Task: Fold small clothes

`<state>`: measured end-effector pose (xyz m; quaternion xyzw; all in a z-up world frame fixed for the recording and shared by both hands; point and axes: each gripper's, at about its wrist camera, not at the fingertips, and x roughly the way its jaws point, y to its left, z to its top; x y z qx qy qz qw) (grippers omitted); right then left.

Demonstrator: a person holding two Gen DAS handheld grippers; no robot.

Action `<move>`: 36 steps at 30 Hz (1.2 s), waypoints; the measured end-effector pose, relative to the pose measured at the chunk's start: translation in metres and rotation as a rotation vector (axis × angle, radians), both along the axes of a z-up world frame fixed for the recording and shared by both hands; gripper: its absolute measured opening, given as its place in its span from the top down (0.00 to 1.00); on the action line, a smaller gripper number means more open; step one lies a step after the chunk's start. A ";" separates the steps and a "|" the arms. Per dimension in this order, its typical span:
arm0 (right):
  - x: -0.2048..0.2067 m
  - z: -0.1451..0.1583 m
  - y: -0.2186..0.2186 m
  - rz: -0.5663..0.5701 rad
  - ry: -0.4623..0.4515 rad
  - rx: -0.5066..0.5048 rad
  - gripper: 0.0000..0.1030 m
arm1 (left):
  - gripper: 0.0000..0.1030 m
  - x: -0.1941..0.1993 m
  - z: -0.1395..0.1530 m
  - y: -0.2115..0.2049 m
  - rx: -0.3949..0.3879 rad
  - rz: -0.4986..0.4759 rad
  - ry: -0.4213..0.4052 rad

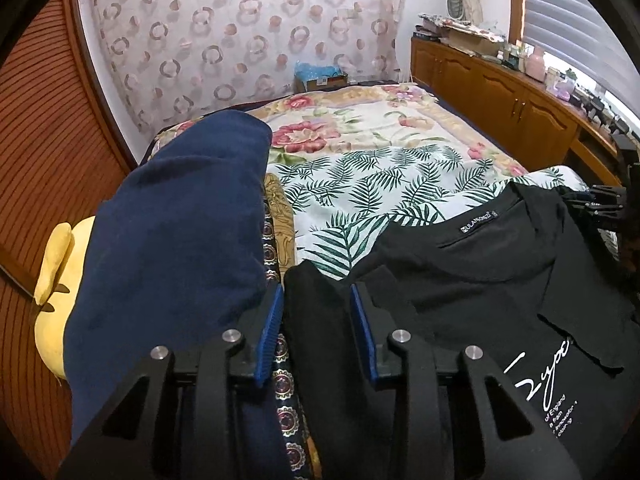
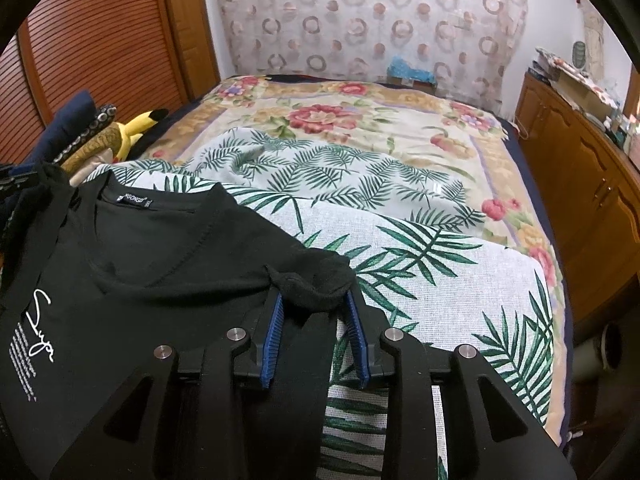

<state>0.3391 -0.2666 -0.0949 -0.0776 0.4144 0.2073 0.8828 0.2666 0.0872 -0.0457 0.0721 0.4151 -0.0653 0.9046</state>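
A black T-shirt (image 1: 460, 280) with white script print lies on the palm-leaf cloth (image 1: 380, 176) on the bed, collar label away from me. It also shows in the right wrist view (image 2: 140, 260). My left gripper (image 1: 316, 300) is open, its blue pads either side of the shirt's left shoulder edge. My right gripper (image 2: 314, 304) is open, with a bunched bit of the shirt's right shoulder between its blue pads (image 2: 276, 332). The right gripper shows at the far right of the left wrist view (image 1: 604, 200).
A navy garment (image 1: 180, 240) lies over a stack of folded clothes at the left, beside a yellow plush toy (image 1: 52, 280). A floral blanket (image 2: 360, 120) covers the far bed. Wooden cabinets (image 2: 592, 184) run along the right; a slatted wardrobe (image 2: 92, 40) stands left.
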 end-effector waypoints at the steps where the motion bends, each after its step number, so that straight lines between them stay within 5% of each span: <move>1: 0.000 0.000 0.000 0.000 0.000 0.001 0.72 | 0.68 0.000 -0.001 -0.001 0.006 -0.001 0.001; 5: 0.000 0.000 0.000 0.000 0.000 0.000 0.72 | 0.68 0.001 -0.003 -0.003 0.023 -0.007 0.003; 10: 0.000 0.000 0.000 0.003 -0.001 -0.004 0.72 | 0.92 0.000 -0.004 -0.006 0.049 -0.012 0.002; 13: 0.000 0.000 0.001 0.003 0.002 0.001 0.72 | 0.96 -0.004 -0.001 -0.005 0.042 -0.012 -0.011; 20: -0.002 0.003 0.004 0.038 0.028 -0.044 0.73 | 0.97 -0.020 0.014 -0.007 0.010 -0.035 -0.063; 23: -0.008 0.004 0.011 0.084 0.023 -0.076 0.90 | 0.97 -0.030 0.021 -0.008 -0.007 -0.046 -0.088; 25: -0.012 0.008 0.013 0.089 0.011 -0.080 0.92 | 0.97 -0.038 0.027 -0.009 -0.018 -0.054 -0.105; 36: -0.076 0.068 0.014 0.080 -0.169 -0.013 0.95 | 0.97 -0.095 0.056 -0.014 -0.040 -0.079 -0.188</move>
